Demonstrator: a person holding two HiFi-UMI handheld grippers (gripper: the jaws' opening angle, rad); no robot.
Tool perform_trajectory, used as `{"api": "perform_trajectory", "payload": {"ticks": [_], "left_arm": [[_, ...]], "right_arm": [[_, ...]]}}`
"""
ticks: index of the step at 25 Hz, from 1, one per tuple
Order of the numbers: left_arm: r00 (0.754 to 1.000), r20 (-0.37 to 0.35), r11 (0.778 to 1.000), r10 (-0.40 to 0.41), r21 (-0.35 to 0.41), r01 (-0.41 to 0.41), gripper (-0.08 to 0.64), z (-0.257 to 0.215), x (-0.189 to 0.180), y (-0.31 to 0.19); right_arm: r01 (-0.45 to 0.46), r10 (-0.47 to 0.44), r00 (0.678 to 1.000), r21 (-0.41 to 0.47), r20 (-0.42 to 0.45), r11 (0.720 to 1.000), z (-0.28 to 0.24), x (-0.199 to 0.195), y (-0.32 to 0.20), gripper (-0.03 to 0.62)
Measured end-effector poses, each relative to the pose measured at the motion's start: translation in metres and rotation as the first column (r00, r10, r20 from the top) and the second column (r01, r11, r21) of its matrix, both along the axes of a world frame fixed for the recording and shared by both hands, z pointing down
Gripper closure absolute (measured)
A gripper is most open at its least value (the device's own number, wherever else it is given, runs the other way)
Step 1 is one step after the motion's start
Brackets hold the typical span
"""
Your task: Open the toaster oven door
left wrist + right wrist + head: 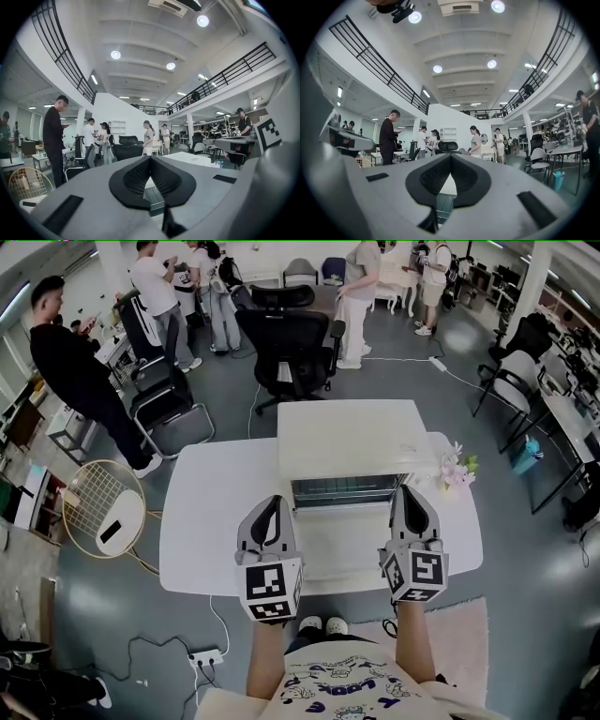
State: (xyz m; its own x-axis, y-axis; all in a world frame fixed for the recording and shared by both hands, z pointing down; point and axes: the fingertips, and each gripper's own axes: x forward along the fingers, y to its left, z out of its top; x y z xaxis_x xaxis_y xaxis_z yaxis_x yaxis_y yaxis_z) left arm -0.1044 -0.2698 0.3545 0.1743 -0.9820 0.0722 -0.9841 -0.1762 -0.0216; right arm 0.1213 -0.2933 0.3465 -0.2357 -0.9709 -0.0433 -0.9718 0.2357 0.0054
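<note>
A cream toaster oven (352, 437) stands at the back middle of the white table (211, 521). Its front (345, 491) faces me and shows a dark wire rack. Whether the door hangs down or stands closed I cannot tell from the head view. My left gripper (273, 502) hovers level just left of the oven's front, jaws together and empty. My right gripper (406, 491) hovers level just right of it, also shut and empty. In the left gripper view the closed tips (150, 159) frame the oven's pale top (187, 158). The right gripper (450, 156) looks past its shut jaws at the oven (446, 185).
A small bunch of flowers (457, 468) sits on the table right of the oven. A round wire basket (103, 507) stands on the floor at the left. Black office chairs (295, 343) and several people are behind the table. A power strip (206, 657) lies near my feet.
</note>
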Motion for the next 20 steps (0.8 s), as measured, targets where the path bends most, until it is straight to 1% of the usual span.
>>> {"api": "perform_trajectory", "payload": {"ticks": [8,20], "left_arm": [[1.0,-0.002,1.0,0.009,0.0,-0.009,0.555,0.0004,0.0028,0.0003],[1.0,0.0,1.0,0.02,-0.005,-0.02,0.555,0.0016,0.0055,-0.0011]], "right_arm": [[0.002,-0.001,1.0,-0.013,0.023,1.0,0.0023,0.0015,0.0004,0.595],[0.0,0.0,1.0,-0.023,0.008,1.0,0.0052,0.0007,0.0012,0.595]]}}
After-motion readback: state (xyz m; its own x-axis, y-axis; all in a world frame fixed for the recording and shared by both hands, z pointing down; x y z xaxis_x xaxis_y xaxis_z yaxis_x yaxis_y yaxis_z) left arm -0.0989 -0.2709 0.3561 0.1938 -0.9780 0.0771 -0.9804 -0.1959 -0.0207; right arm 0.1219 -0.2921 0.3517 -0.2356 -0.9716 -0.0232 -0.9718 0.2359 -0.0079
